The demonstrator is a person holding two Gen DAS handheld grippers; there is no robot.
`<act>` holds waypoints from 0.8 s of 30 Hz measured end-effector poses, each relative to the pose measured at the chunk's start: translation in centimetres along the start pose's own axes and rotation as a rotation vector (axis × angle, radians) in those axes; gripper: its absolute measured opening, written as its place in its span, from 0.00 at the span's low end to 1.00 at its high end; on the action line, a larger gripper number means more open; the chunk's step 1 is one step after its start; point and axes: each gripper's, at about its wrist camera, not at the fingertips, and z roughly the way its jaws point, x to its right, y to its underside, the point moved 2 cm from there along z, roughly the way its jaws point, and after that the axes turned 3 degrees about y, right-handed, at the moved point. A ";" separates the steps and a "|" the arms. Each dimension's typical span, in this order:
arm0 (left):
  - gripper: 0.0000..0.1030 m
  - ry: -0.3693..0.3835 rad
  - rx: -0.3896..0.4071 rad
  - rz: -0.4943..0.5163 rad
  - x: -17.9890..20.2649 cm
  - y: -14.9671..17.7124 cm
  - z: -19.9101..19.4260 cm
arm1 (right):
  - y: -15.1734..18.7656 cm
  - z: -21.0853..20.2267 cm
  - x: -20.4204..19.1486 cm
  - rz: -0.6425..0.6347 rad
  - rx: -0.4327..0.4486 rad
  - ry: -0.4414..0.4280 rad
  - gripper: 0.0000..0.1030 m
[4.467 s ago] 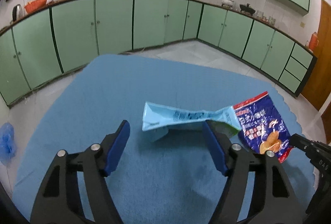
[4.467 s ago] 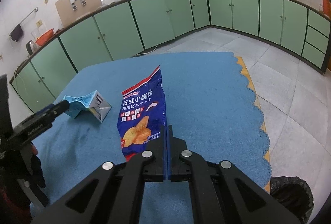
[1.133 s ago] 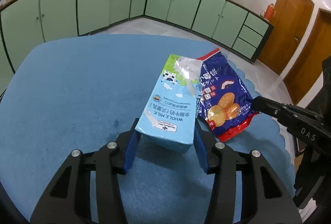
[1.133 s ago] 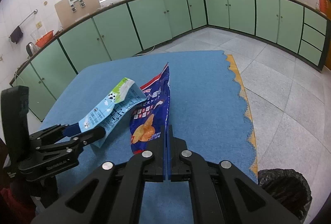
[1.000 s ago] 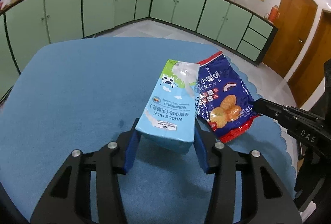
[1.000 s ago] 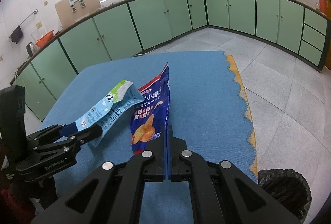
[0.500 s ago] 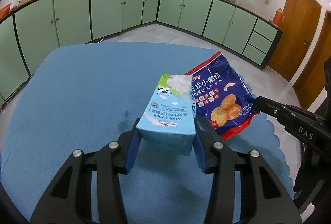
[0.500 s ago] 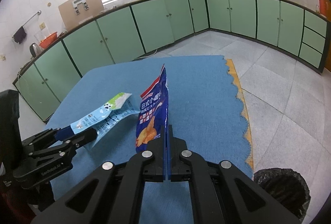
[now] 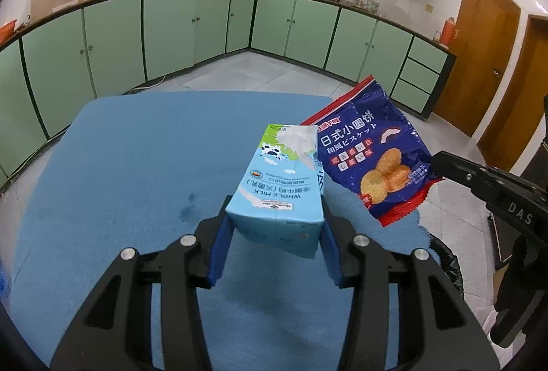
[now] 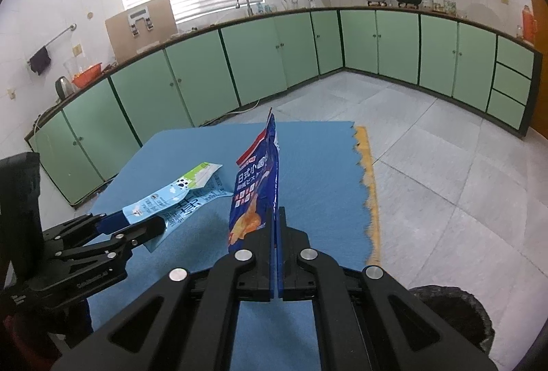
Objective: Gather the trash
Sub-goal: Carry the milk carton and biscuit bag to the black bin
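Kitchen, blue mat (image 9: 120, 165): light-blue flattened milk carton (image 9: 279, 189) clamped in left gripper (image 9: 274, 234), dark-blue foil snack bag (image 10: 258, 196) pinched in right gripper (image 10: 275, 227), both above mat. Transfer to black-lined bin (image 10: 455, 312) is judged next.

Glossy foil snack bag (image 9: 370, 158); printed paperboard milk carton (image 9: 279, 189); matt fuzzy blue mat (image 9: 137, 165).

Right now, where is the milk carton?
In the left wrist view the milk carton sits centre, clamped in the left hand-held gripper above the blue mat, with the snack bag just right.
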 end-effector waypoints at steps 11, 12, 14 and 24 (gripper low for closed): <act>0.43 0.054 0.037 0.056 4.7 -0.4 -1.4 | 0.9 -5.6 3.4 0.035 0.056 0.065 0.01; 0.43 0.064 0.038 0.065 5.4 -0.4 -1.5 | 1.1 -6.4 4.0 0.045 0.062 0.077 0.01; 0.43 0.080 0.039 0.077 6.5 -0.3 -1.5 | 1.6 -7.6 5.1 0.058 0.071 0.096 0.01; 0.43 0.221 0.027 0.176 15.8 1.5 -1.3 | 5.0 -14.4 11.3 0.140 0.106 0.233 0.01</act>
